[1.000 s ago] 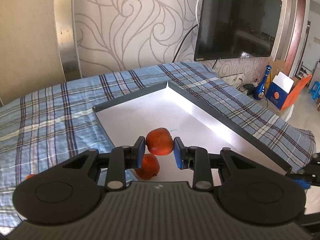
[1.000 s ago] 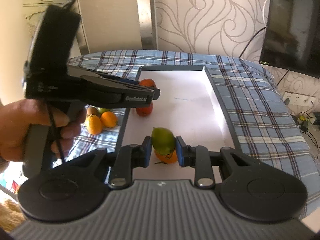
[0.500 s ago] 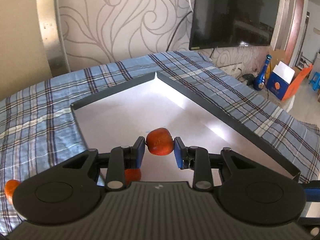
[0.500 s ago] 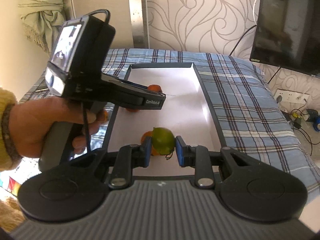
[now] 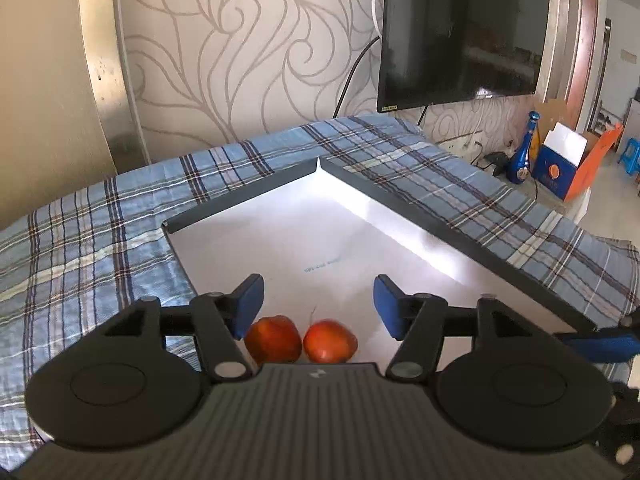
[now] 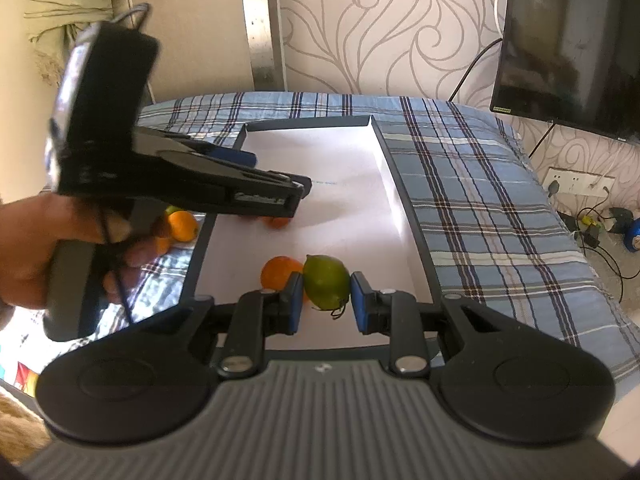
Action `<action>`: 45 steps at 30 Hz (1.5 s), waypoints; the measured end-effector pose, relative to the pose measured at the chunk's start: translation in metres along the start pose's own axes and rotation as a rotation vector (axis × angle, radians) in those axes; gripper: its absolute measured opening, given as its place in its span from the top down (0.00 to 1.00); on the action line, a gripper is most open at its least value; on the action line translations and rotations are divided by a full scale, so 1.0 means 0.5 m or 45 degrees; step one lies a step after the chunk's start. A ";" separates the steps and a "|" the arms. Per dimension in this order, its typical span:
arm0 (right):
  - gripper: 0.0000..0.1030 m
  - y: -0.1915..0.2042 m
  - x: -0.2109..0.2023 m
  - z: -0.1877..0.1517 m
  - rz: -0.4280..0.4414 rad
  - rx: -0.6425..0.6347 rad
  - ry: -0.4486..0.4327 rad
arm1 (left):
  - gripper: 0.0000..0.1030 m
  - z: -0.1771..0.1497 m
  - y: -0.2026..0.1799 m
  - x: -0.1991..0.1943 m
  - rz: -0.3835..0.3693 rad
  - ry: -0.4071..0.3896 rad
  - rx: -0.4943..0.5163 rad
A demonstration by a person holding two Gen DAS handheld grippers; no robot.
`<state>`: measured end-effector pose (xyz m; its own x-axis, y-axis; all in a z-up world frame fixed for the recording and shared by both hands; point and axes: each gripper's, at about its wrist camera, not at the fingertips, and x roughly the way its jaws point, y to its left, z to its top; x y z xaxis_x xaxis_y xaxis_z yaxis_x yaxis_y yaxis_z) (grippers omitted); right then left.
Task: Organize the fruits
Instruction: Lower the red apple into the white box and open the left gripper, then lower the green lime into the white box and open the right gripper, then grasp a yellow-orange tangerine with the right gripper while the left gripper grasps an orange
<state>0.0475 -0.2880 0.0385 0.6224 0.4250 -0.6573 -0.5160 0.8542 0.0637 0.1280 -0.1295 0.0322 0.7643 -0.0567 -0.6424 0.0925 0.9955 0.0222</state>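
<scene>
My left gripper (image 5: 318, 294) has its jaws opening, with nothing between the blue pads. Just below them two red apples (image 5: 272, 338) (image 5: 330, 340) lie side by side on the white tray (image 5: 400, 196) near its left rim. The right wrist view shows the left gripper (image 6: 298, 194) held by a hand over the tray, with one red apple (image 6: 278, 222) peeking out under it. My right gripper (image 6: 326, 292) is shut on a green lemon (image 6: 326, 280) above the tray's (image 6: 386, 168) near end. An orange (image 6: 280, 272) lies on the tray just left of it.
The tray sits on a blue plaid cloth (image 5: 100, 248). Oranges (image 6: 182, 226) and a green fruit lie on the cloth left of the tray. A TV (image 5: 460, 28) hangs on the wall behind. A blue bottle (image 5: 524, 154) and boxes stand on the floor at right.
The left jaws have spread and let go of the red apple, which now rests on the tray beside the other one. The right gripper still holds the green lemon.
</scene>
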 end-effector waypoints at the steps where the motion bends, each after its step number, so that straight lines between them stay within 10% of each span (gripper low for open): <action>1: 0.72 -0.001 0.002 0.000 0.001 0.001 0.001 | 0.36 0.000 0.002 -0.004 0.001 -0.002 -0.002; 21: 0.72 0.003 0.087 0.048 0.032 -0.021 0.005 | 0.39 -0.116 0.086 -0.286 0.041 -0.029 -0.097; 45: 0.57 0.132 0.038 0.062 0.050 -0.168 -0.136 | 0.39 -0.194 0.196 -0.335 0.146 -0.006 -0.146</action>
<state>0.0438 -0.2143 0.0535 0.6557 0.4927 -0.5721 -0.6095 0.7926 -0.0159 -0.0529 -0.0151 0.0679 0.7684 0.0575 -0.6374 -0.0687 0.9976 0.0072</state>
